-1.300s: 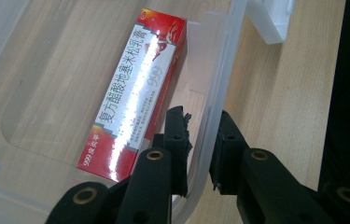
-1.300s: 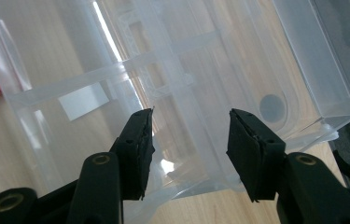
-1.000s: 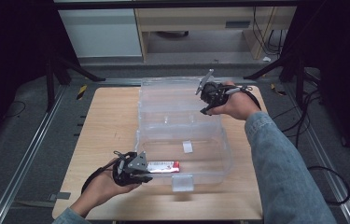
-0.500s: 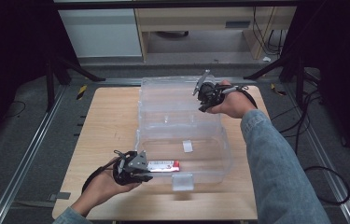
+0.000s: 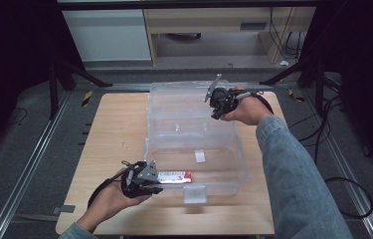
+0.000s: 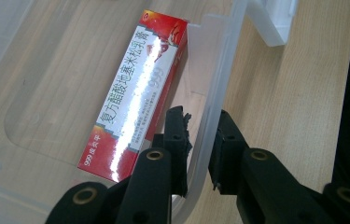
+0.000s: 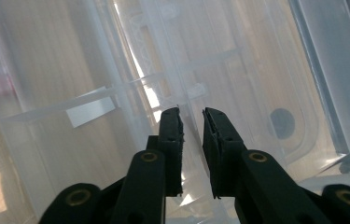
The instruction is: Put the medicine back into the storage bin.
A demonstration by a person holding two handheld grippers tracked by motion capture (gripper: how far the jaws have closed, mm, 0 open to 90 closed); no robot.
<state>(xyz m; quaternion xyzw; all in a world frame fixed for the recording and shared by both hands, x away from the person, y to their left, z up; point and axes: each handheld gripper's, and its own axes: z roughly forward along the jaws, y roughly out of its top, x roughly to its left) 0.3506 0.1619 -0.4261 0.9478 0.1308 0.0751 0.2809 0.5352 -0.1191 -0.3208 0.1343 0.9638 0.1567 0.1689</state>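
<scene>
A clear plastic box (image 5: 241, 164) stands on the wooden table with its lid (image 5: 184, 107) swung open at the back. A red and white carton (image 5: 174, 177) (image 6: 140, 93) lies flat inside along the front wall. My left gripper (image 5: 158, 185) (image 6: 200, 114) is shut on the box's near wall (image 6: 219, 60), one jaw inside and one outside. My right gripper (image 5: 215, 113) (image 7: 191, 112) is at the lid's right edge. Its jaws have just been closing and now pinch the thin rim of the lid (image 7: 70, 70).
A front latch tab (image 5: 195, 194) sticks out from the box toward the table's near edge. Bare wood (image 5: 114, 129) lies left of the box. Metal rails (image 5: 30, 164) and cables (image 5: 343, 184) run along the floor on both sides.
My right gripper has edged slightly left along the lid's rim. The left hand, the box and the carton have stayed put.
</scene>
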